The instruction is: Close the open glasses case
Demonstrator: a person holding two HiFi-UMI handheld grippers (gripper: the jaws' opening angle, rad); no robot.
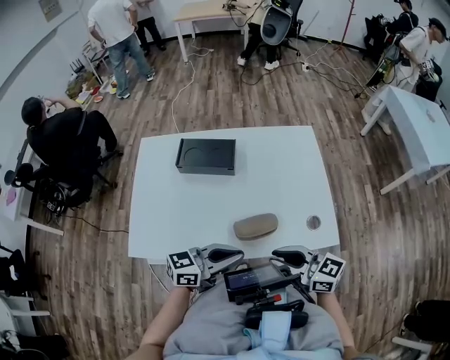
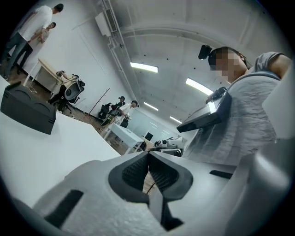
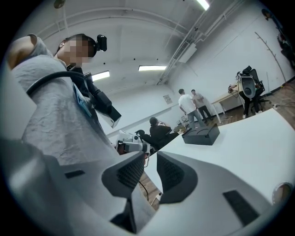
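In the middle of the head view you see a white table [image 1: 162, 218]. A black box [image 1: 205, 156] sits on it toward the upper left. A small round thing [image 1: 313, 223] lies near its lower right corner. At the left, a person in black [image 1: 67, 137] sits on a chair. At the upper left, a person in a white shirt [image 1: 111, 20] stands on the wood floor [image 1: 337, 105]. Another white table [image 1: 418, 123] is at the right edge.
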